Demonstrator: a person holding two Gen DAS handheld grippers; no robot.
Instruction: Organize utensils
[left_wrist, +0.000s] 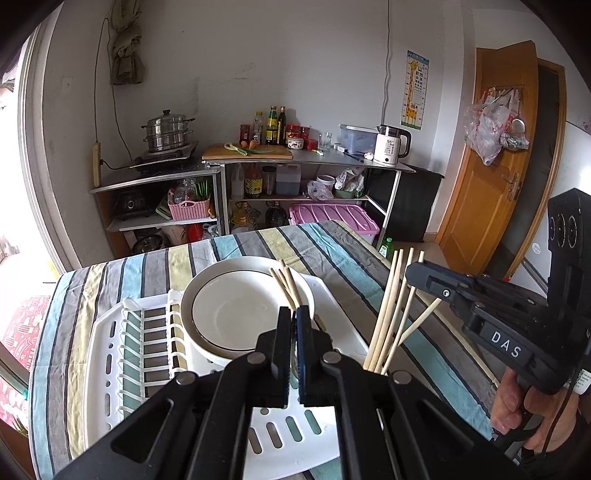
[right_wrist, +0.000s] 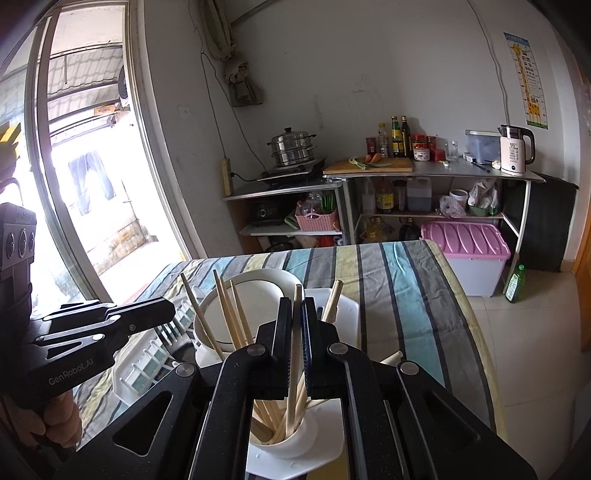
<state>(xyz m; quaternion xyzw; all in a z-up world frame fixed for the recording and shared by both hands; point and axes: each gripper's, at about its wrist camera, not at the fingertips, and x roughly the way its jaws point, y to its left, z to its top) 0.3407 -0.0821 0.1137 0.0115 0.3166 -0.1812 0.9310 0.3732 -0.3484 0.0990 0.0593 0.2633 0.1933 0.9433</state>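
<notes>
The right tool (right_wrist: 295, 321) was closed on a single chopstick (right_wrist: 294, 354), held upright above the white cup (right_wrist: 291, 441) that contained the other chopsticks (right_wrist: 229, 314). The left tool (left_wrist: 294, 332) had its jaws nearly together; what sat between them could not be determined. It hovered over the white dish rack (left_wrist: 110, 354), beside the stacked plates (left_wrist: 236, 314). The rack rested on the striped desk (left_wrist: 369, 266).

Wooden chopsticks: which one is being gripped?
The upright pale wooden chopstick pinched in the right gripper jaws; the others lean loose in the white cup.
</notes>
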